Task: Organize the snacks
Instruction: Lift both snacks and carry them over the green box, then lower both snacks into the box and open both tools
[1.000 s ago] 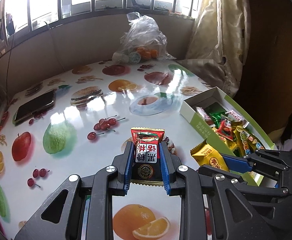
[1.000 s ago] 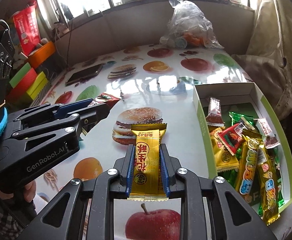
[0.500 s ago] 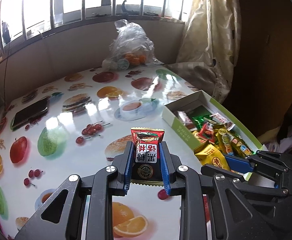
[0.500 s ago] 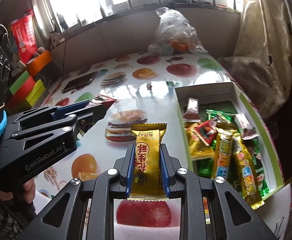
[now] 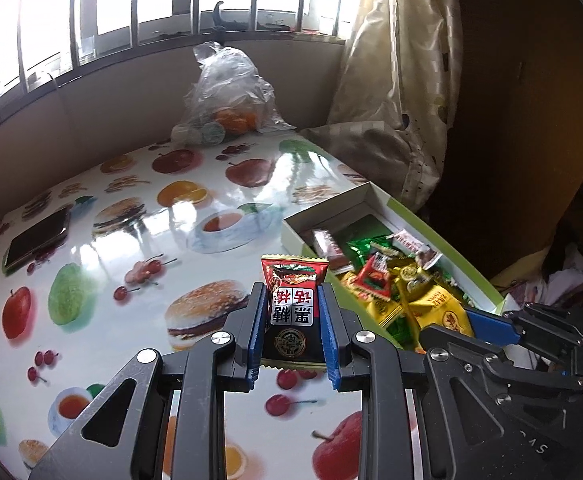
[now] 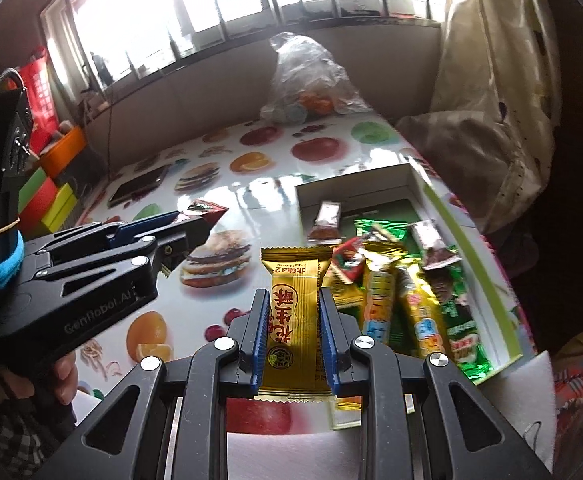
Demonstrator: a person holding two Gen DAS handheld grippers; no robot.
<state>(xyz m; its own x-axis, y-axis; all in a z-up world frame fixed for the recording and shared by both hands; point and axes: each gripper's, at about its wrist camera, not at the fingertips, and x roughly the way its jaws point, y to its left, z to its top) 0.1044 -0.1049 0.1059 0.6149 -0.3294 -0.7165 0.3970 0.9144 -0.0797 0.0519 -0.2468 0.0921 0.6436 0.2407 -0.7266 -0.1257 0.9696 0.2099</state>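
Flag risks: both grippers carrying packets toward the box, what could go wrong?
1. The left gripper and right gripper run side by side; they could collide at the box.
2. The box is already heaped; the gold packet or red-and-black packet may slide out.

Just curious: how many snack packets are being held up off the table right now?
2: a red-and-black packet in the left gripper, and a gold foil packet in the right gripper.

Daylight floods through the window (image 5: 179, 4), blown out white. Glare streaks the table (image 5: 103, 240). Fisheye bends edges; right corners dark.
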